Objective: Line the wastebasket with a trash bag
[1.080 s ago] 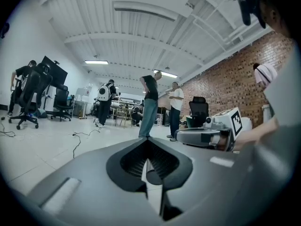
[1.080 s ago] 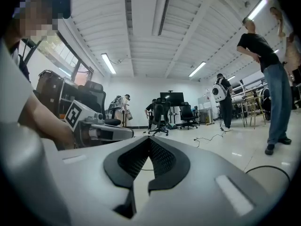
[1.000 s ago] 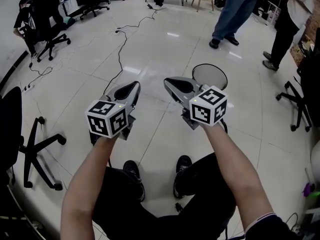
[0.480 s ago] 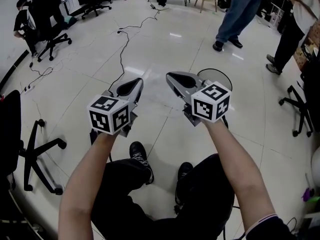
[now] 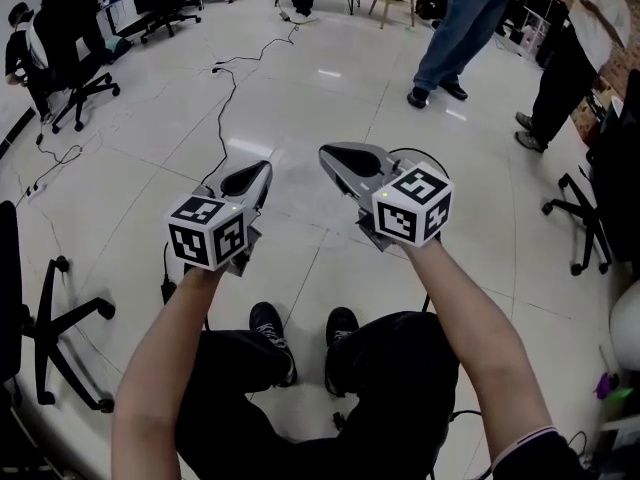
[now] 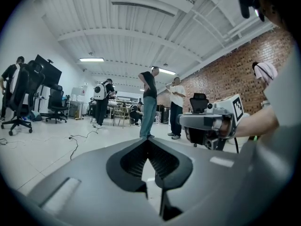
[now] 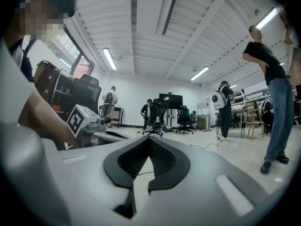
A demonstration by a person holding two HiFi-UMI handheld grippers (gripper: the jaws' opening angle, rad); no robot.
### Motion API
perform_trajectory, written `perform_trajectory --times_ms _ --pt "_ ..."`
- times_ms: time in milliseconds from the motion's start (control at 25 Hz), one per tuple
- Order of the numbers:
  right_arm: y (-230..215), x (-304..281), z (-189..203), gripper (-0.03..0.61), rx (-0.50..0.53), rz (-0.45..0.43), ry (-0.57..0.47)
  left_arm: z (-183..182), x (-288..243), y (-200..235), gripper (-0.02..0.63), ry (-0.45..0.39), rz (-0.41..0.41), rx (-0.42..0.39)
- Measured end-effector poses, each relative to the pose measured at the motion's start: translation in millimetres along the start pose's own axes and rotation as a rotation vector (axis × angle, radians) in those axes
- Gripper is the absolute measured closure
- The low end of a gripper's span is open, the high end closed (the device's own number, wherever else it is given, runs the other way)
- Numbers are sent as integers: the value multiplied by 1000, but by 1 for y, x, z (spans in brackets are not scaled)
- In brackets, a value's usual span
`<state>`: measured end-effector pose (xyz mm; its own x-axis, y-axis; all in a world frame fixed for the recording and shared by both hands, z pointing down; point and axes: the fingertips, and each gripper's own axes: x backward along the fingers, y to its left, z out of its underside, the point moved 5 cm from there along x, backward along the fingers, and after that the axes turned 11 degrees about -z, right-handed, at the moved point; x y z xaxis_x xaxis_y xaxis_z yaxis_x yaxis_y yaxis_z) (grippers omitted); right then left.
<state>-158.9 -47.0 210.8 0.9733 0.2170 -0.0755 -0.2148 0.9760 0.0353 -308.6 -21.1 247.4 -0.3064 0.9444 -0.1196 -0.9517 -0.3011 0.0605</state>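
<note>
In the head view, the wastebasket [image 5: 441, 165] is a black wire basket standing on the pale tiled floor. Only part of its round rim shows behind my right gripper [image 5: 326, 154]. That gripper is shut and empty, held level in front of me. My left gripper [image 5: 263, 166] is beside it to the left, also shut with nothing in it. In the left gripper view the closed jaws [image 6: 148, 141] point across the room, and the right gripper [image 6: 207, 126] shows off to the side. The right gripper view shows its shut jaws [image 7: 149, 138] and the left gripper [image 7: 89, 121]. No trash bag is in view.
A black cable [image 5: 232, 78] runs over the floor ahead on the left. Office chairs stand at the left [image 5: 40, 308], far left [image 5: 70, 78] and right [image 5: 590, 208]. A person in jeans [image 5: 455, 28] and another in dark trousers [image 5: 560, 78] stand beyond the basket.
I have walked forward, my feet swapping places. The wastebasket, fully visible a second ago, has slid behind the right gripper. Both grippers stayed shut.
</note>
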Motion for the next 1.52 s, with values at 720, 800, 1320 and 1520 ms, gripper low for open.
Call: perform_trajectory --times_ms 720,800,1320,1520 --pt "-59 -27 31 578 -39 0 -15 4 -45 30 603 -5 2 -1" --pt "-64 -32 38 578 -43 5 -11 9 -50 34 603 1 6 -14" --pt "-94 -43 127 577 -121 57 118 91 -83 79 603 148 -74 -17" --pt "-101 -43 184 577 -188 78 182 149 -91 102 603 245 -110 -19"
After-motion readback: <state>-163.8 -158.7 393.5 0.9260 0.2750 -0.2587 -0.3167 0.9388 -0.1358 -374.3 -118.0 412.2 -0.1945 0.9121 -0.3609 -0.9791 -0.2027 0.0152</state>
